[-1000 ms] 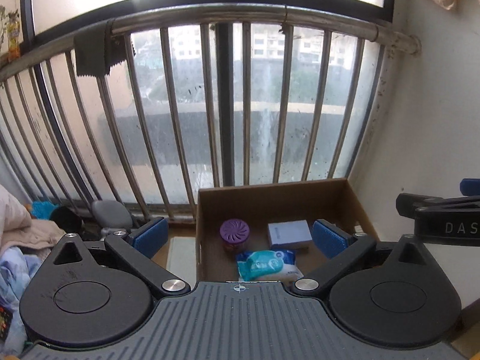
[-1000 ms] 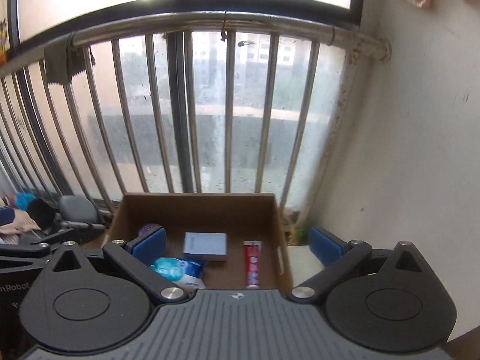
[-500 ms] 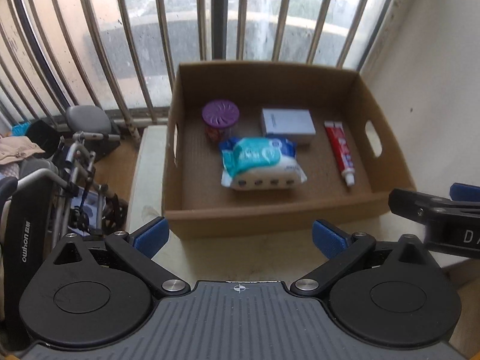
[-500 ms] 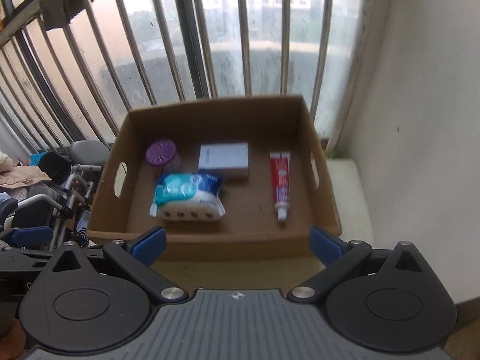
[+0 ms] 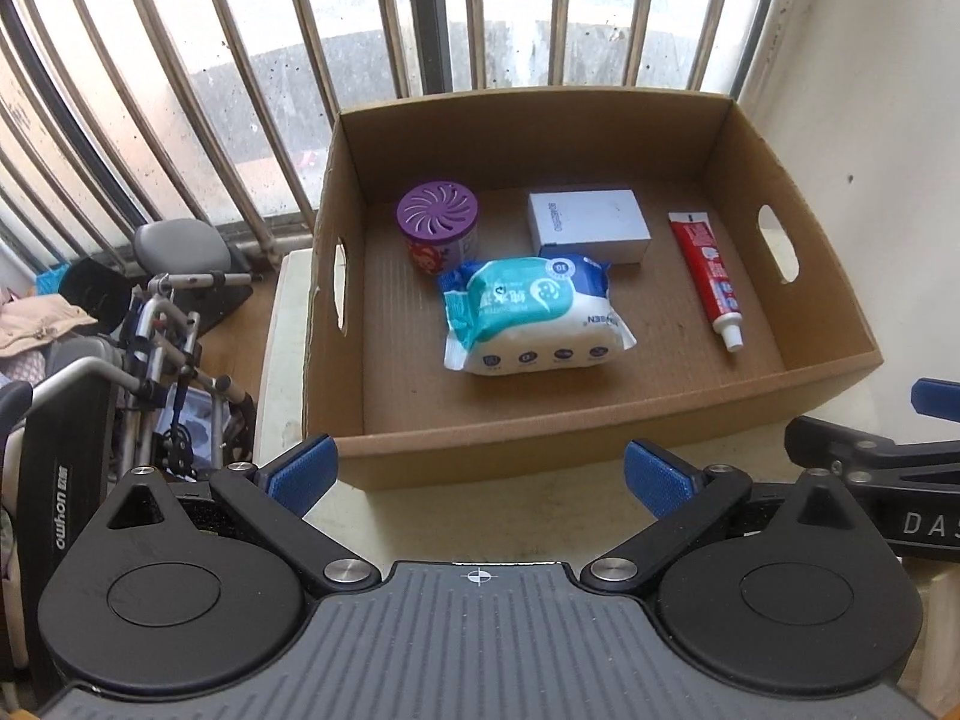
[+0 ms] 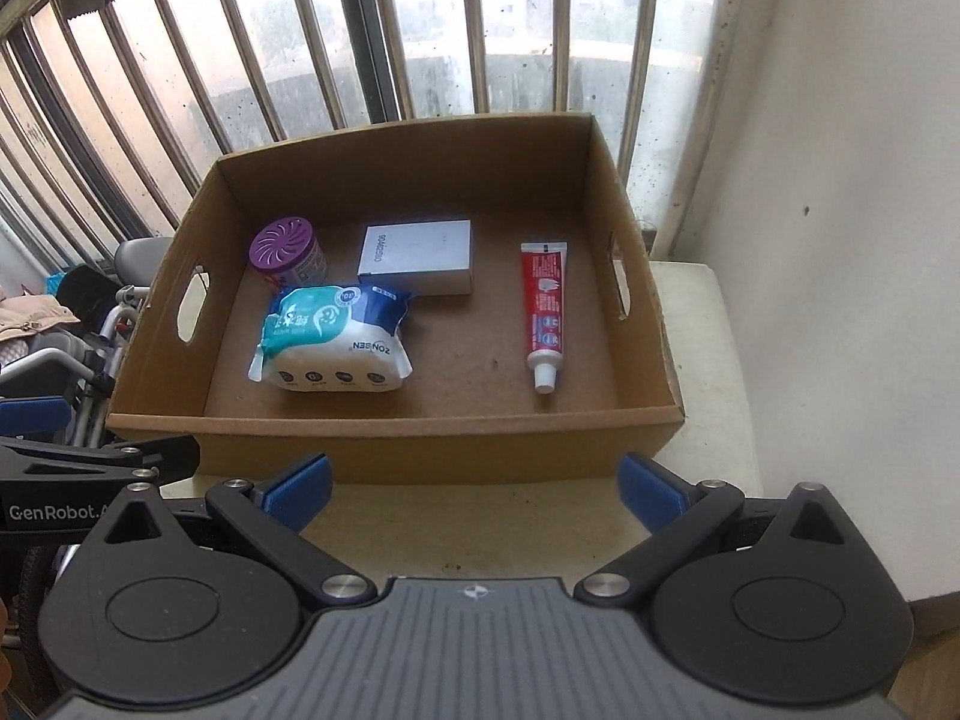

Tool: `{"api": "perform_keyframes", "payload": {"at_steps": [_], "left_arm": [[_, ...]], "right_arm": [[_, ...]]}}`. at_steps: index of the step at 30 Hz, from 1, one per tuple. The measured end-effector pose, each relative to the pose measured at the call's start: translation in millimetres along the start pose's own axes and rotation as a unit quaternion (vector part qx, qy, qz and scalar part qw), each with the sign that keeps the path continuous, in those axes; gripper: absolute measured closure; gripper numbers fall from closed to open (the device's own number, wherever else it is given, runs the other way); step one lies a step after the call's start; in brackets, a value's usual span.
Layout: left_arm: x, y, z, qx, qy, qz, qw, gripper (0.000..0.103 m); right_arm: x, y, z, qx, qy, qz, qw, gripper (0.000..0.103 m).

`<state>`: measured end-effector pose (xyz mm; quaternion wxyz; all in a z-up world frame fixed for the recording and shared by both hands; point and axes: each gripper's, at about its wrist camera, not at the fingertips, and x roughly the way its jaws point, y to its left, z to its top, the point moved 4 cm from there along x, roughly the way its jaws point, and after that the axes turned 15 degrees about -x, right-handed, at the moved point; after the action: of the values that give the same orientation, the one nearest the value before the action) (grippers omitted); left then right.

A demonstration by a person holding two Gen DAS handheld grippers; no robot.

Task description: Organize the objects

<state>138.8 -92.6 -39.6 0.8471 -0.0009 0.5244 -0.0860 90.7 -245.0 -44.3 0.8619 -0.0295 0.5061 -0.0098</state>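
Observation:
An open cardboard box stands on a cream surface by the window bars. Inside lie a purple-lidded air freshener, a white-blue small box, a wet-wipes pack and a red toothpaste tube. My left gripper is open and empty, in front of the box's near wall. My right gripper is open and empty, also just before the near wall.
Metal window bars run behind the box. A white wall is on the right. A folded wheelchair and clutter sit to the left, below the cream surface.
Both grippers tilted down from the window towards the box and came closer; the box contents now show fully. Both grippers stayed open.

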Motion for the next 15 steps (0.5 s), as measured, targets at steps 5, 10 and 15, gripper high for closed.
{"api": "perform_keyframes", "payload": {"at_steps": [5, 10, 15], "left_arm": [[4, -1, 4, 0.004, 0.000, 0.009, 1.0000, 0.001], [6, -2, 6, 0.008, 0.003, 0.014, 0.9999, 0.001], [8, -3, 9, 0.006, 0.003, 0.016, 0.9998, 0.001]], "right_arm": [[9, -1, 5, -0.001, 0.001, 0.003, 1.000, 0.000], [14, -3, 7, -0.001, 0.005, 0.009, 1.000, 0.000], [16, -4, 10, -0.001, 0.007, 0.014, 1.000, 0.000]]}}
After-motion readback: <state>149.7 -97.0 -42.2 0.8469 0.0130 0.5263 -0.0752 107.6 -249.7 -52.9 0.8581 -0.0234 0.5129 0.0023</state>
